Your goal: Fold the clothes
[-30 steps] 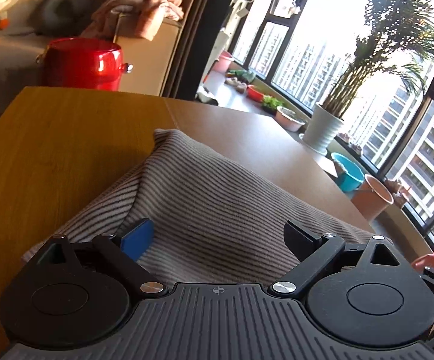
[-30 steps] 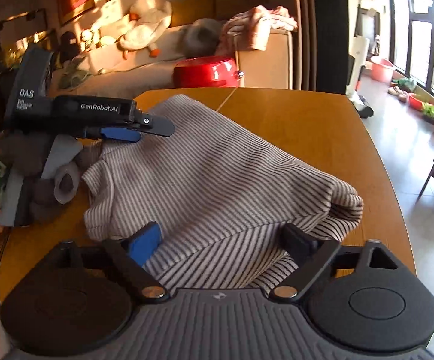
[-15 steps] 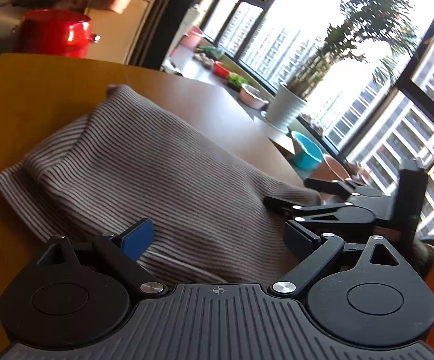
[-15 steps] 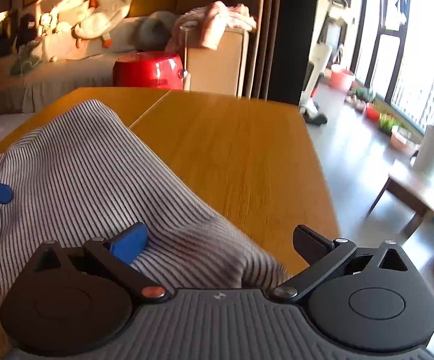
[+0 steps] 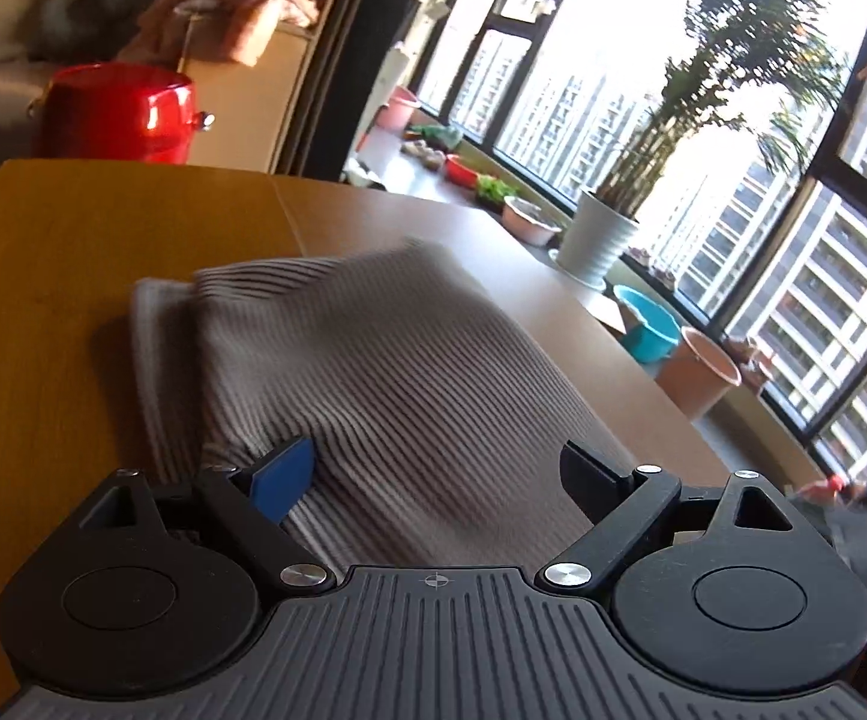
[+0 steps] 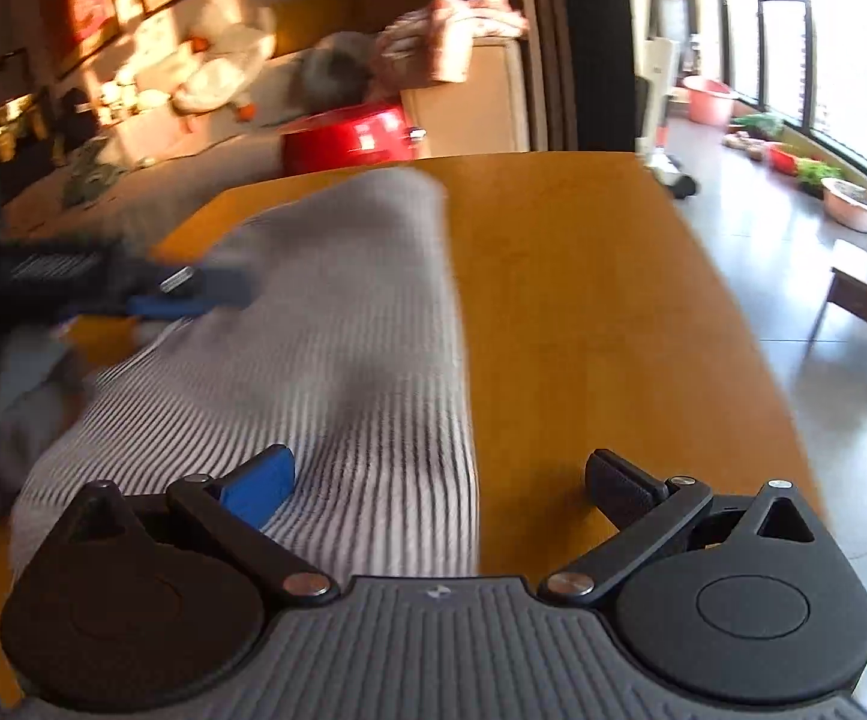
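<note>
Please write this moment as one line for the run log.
step: folding | item: grey striped knit garment on wooden table | left gripper: open | right gripper: open

Bright daylight from the window [image 5: 703, 138] glares; the cloth [image 6: 343, 330] is motion-blurred; fisheye edges curve.

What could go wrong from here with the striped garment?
1. Both grippers look open: the left gripper and right gripper are spread wide over the striped knit garment, so the fold may relax.
2. The garment's right edge lies loose on the wooden table; withdrawing fingers could snag and drag it.
</note>
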Available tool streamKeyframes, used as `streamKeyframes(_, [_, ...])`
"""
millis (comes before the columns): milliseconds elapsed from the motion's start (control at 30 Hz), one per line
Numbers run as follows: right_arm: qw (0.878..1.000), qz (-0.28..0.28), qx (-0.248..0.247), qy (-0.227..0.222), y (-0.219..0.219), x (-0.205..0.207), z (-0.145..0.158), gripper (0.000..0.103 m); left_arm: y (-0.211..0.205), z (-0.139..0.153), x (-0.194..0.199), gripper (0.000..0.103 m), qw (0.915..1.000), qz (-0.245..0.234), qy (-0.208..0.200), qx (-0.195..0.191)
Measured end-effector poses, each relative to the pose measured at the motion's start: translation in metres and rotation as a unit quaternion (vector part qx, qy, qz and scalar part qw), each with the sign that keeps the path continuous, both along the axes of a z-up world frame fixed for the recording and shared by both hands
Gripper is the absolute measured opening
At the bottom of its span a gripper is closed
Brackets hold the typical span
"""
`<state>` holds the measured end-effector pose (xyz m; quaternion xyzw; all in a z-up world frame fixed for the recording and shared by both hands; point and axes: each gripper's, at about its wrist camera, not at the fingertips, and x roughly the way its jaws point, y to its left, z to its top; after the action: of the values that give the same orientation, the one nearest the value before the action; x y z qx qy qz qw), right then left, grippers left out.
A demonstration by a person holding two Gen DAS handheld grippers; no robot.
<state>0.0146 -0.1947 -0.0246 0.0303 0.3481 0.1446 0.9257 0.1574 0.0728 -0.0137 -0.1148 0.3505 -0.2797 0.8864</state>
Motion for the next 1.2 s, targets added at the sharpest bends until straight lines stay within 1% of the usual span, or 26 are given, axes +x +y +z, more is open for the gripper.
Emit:
streamKeyframes(200, [1.0,-0.006,-0.001,0.002,0.007,-0.003,0.001,0.103,0.005,0.0,0.008,0.094,0.9999,0.013,-0.007,-0.001])
streamKeyframes(400, [1.0,-0.004,-0.002,0.003,0.008,0.001,0.002,0.103,0.011,0.011,-0.009,0.093,0.9996,0.026,-0.011,0.002])
streamKeyframes(500, [1.0,-0.004,0.001,0.004,0.009,0.003,0.003,0.103,0.014,0.015,-0.022,0.085,0.9994,0.027,-0.01,0.018])
streamKeyframes(567, [1.0,-0.006,0.003,0.004,0.008,0.004,0.004,0.103,0.016,0.014,-0.029,0.071,0.9993,0.026,-0.002,0.027])
streamKeyframes(600, [1.0,-0.008,0.002,0.001,0.006,0.005,0.006,0.103,0.016,0.013,-0.031,0.068,0.9993,0.023,0.002,0.029])
streamKeyframes(667, [1.0,-0.02,-0.01,-0.02,0.005,0.003,0.014,0.103,0.017,0.009,-0.034,0.062,0.9992,0.016,0.006,0.035])
streamKeyframes(733, [0.998,-0.023,-0.029,-0.058,0.007,-0.002,0.027,0.102,0.016,0.005,-0.034,0.061,0.9991,0.012,0.007,0.039])
streamKeyframes(800, [0.994,-0.013,-0.056,-0.098,0.013,-0.009,0.041,0.087,0.015,0.0,-0.032,0.061,0.9993,0.011,0.006,0.035])
streamKeyframes(833, [0.991,-0.007,-0.064,-0.113,0.016,-0.012,0.046,0.075,0.015,-0.001,-0.031,0.061,0.9994,0.01,0.006,0.032])
streamKeyframes(867, [0.99,0.001,-0.068,-0.123,0.018,-0.015,0.051,0.065,0.014,-0.002,-0.029,0.061,0.9995,0.009,0.005,0.03])
streamKeyframes(900, [0.99,0.011,-0.066,-0.125,0.02,-0.016,0.054,0.06,0.013,-0.003,-0.027,0.061,0.9996,0.009,0.003,0.027])
streamKeyframes(933, [0.991,0.02,-0.063,-0.118,0.022,-0.016,0.053,0.052,0.012,-0.004,-0.026,0.061,0.9997,0.009,0.002,0.025])
streamKeyframes(967, [0.992,0.028,-0.062,-0.107,0.024,-0.015,0.049,0.051,0.012,-0.005,-0.025,0.061,0.9997,0.009,0.0,0.022])
streamKeyframes(1033, [0.994,0.043,-0.064,-0.081,0.03,-0.011,0.04,0.051,0.011,-0.007,-0.022,0.061,0.9998,0.012,-0.003,0.017])
streamKeyframes(1067, [0.995,0.047,-0.072,-0.058,0.033,-0.007,0.029,0.052,0.011,-0.007,-0.02,0.061,0.9998,0.013,-0.004,0.016])
streamKeyframes(1100, [0.995,0.043,-0.075,-0.046,0.034,-0.005,0.02,0.054,0.011,-0.007,-0.02,0.062,0.9998,0.013,-0.005,0.016])
streamKeyframes(1133, [0.996,0.032,-0.072,-0.049,0.033,-0.006,0.014,0.064,0.01,-0.008,-0.02,0.063,0.9998,0.012,-0.006,0.017])
streamKeyframes(1167, [0.996,0.023,-0.068,-0.049,0.031,-0.005,0.01,0.071,0.011,-0.008,-0.02,0.063,0.9998,0.011,-0.007,0.017])
streamKeyframes(1200, [0.997,0.017,-0.061,-0.045,0.028,-0.004,0.01,0.073,0.011,-0.008,-0.02,0.063,0.9998,0.01,-0.007,0.016])
